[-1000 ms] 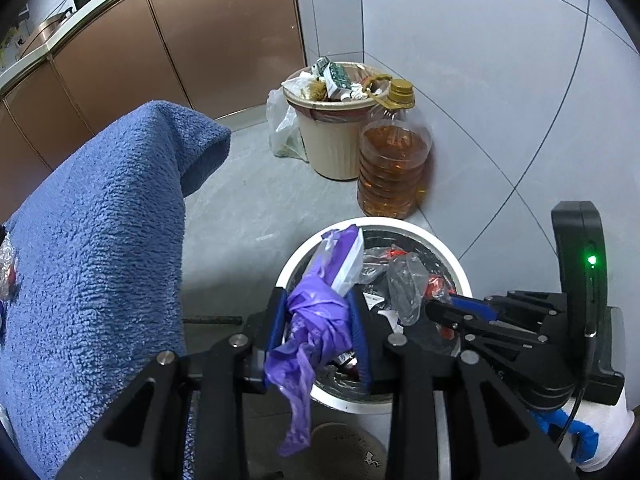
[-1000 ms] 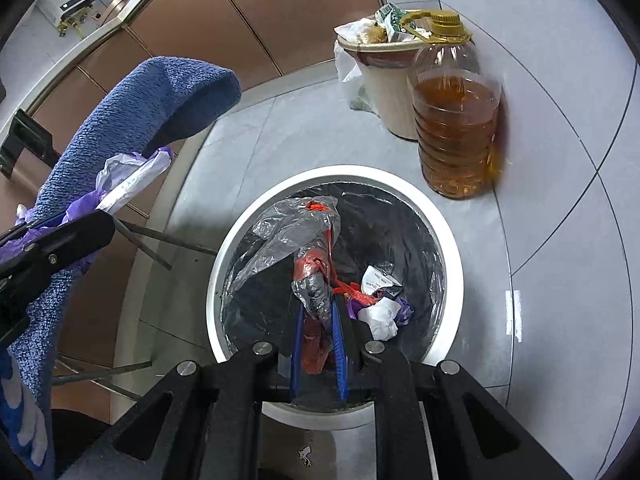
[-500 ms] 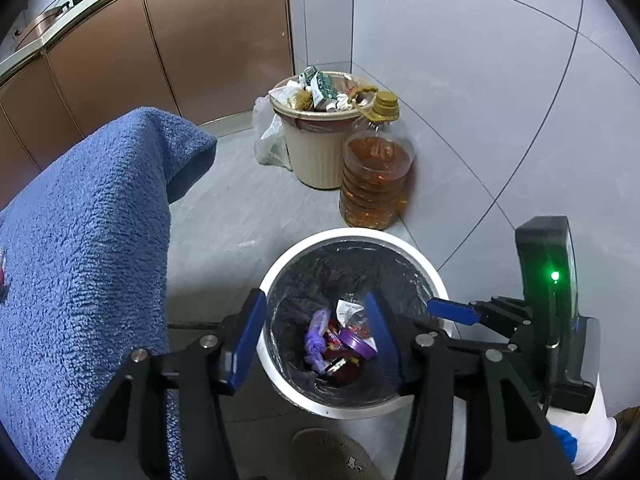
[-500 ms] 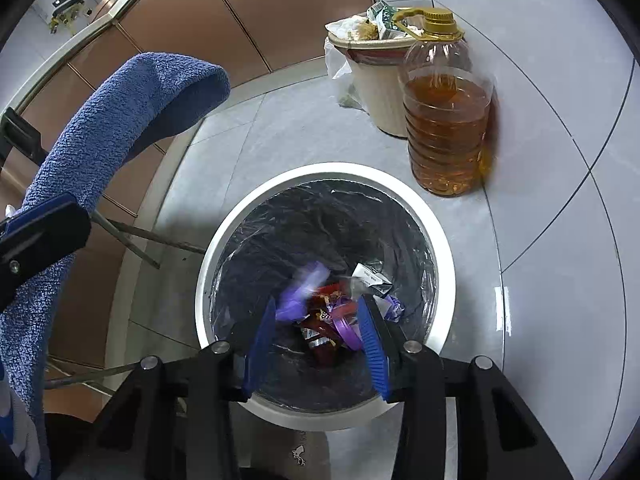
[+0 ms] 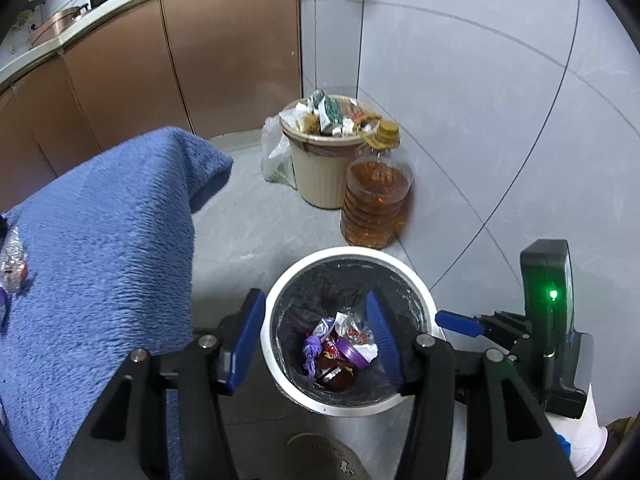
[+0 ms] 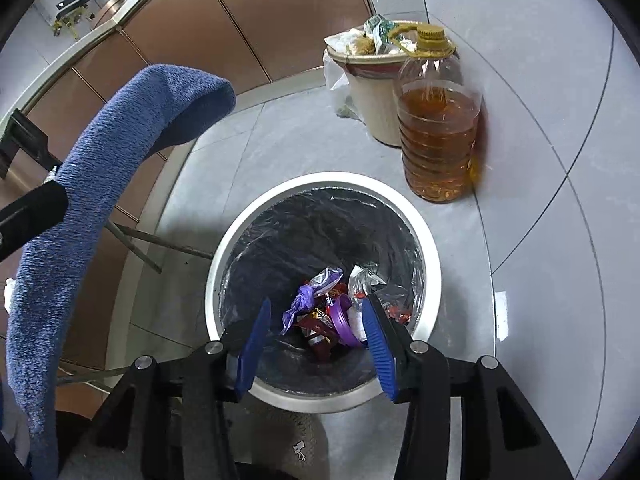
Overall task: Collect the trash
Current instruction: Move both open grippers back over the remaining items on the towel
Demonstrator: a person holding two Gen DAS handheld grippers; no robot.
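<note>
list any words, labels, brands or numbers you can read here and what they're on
No text can be read for certain in either view.
Green and white cartons atop the beige bin: print too small to read.
Red wrapper in the white bin: light lettering, too blurred to read.
Oil bottle: no label in view.
Dark mat under the left gripper: a small white mark, unreadable.

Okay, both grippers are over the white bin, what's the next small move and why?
Probably swing the left gripper back to the blue towel for the clear wrapper lying there. Both grippers have just been opening and hold nothing, and the wrappers lie inside the white bin.
</note>
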